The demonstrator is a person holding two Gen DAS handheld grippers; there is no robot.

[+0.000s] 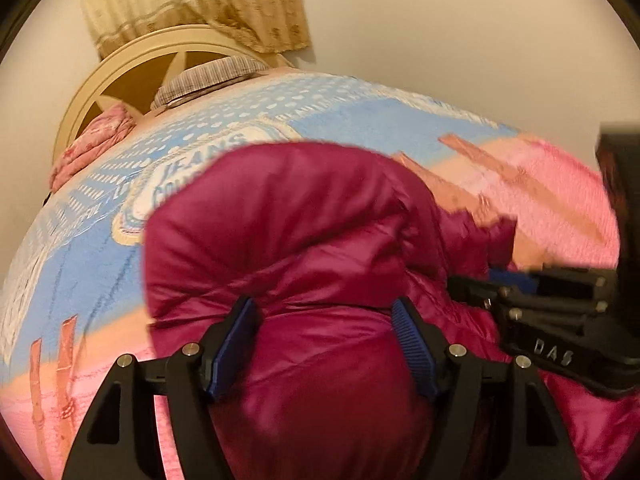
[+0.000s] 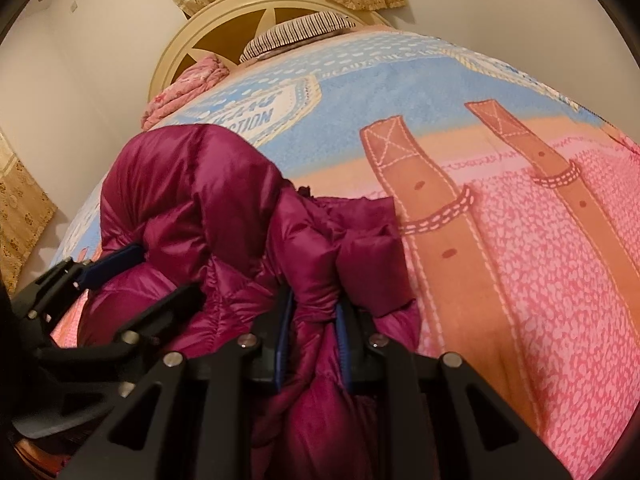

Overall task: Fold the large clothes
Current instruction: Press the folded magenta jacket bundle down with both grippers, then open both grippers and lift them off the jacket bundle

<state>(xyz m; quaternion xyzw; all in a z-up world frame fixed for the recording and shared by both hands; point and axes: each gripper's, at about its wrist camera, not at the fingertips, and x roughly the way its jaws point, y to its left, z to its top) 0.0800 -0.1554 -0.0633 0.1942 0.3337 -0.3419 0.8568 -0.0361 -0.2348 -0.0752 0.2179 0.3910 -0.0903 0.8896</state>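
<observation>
One puffy jacket (image 1: 304,240) of shiny magenta quilted fabric is seen bunched on a bed, filling the lower centre of the left wrist view and the lower left of the right wrist view. It lies on one fleecy blanket (image 2: 520,280) printed in blue, orange and pink, with brown strap shapes stitched in white.

In the left wrist view the left gripper (image 1: 324,344) is seen at the bottom centre, its two blue ribbed pads (image 1: 412,348) set wide apart, with a thick rounded bulge of the jacket filling the gap and touching both pads; a wide hold on the jacket is shown. The right gripper (image 1: 472,284) is seen only from the side there, at the right edge, and its tips are lost in the fabric. That view is blurred on its right side.

In the right wrist view the right gripper (image 2: 312,340) is shown at the bottom centre, its pads narrow and pinched on a thin fold of the jacket. The strap print, counted as two full straps, is sharp here, and the left gripper is seen at the lower left with one blue pad against the jacket.

At the top of both views one round cream headboard (image 2: 224,16) with brown panels is seen, with one striped pillow (image 2: 300,32) and one crumpled pink cloth (image 2: 180,92) below it. Patterned beige curtains (image 1: 192,0) hang above; a second curtain is shown only at the left edge of the right wrist view.
</observation>
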